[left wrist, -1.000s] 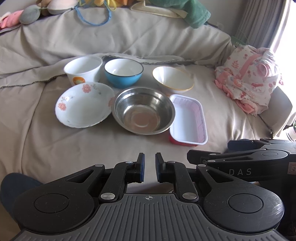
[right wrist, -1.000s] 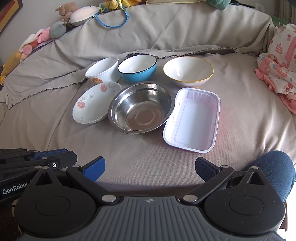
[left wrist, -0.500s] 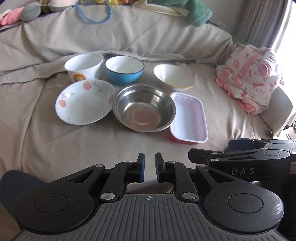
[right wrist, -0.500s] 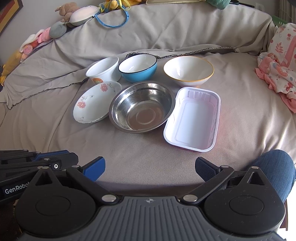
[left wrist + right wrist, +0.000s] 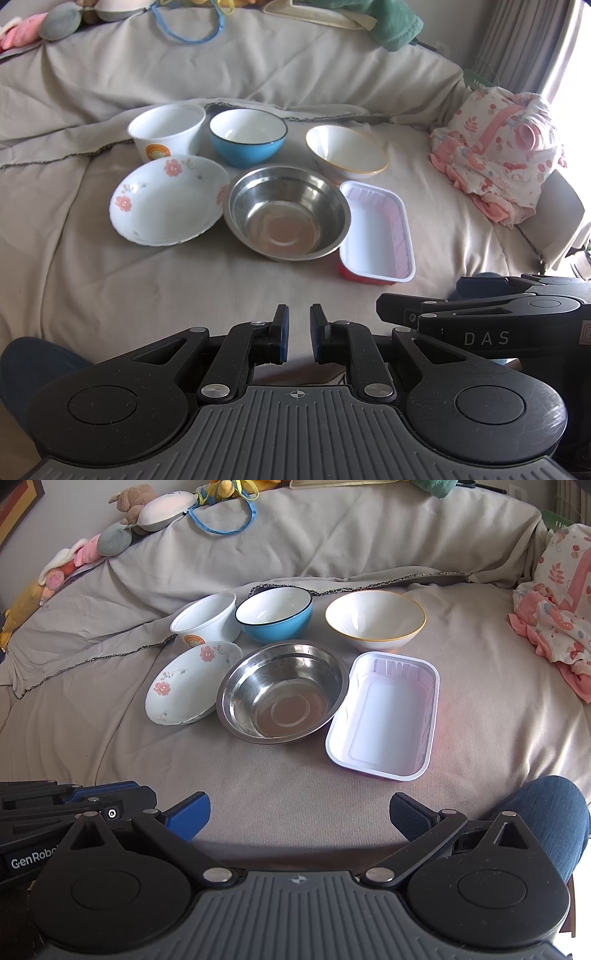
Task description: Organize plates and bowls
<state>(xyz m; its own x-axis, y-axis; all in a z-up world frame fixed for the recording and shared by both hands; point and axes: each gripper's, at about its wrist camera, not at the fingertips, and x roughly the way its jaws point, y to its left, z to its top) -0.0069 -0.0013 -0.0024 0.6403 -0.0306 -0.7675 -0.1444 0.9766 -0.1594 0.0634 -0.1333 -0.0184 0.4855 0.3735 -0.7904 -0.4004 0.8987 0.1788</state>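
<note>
Starting point as far as I can judge: nothing stacked or nested yet, all six dishes sit separately on the cloth-covered bed (image 5: 280, 794). My left gripper (image 5: 296, 334) has its jaws drawn together with only a thin gap and nothing between them; my right gripper (image 5: 299, 818) has its jaws spread wide, also empty. Both hang short of the dishes, touching none.

Ahead of the right gripper, nearest row: floral plate (image 5: 192, 683) to the left, steel bowl (image 5: 282, 692) straight ahead, its rim against the plate's, white plastic tray (image 5: 386, 716) to the right, edge tucked beside the steel bowl. Farther row behind those: white cup-bowl (image 5: 207, 616) left, blue bowl (image 5: 275, 613) middle, the two just beside each other, and yellow-rimmed bowl (image 5: 375, 618) right, set apart.

Left to do, my read: basically everything, i.e. nest the bowls, sort plate and tray. The left would need to open first. A person's knee in jeans (image 5: 546, 819) shows beside the right gripper.
</note>
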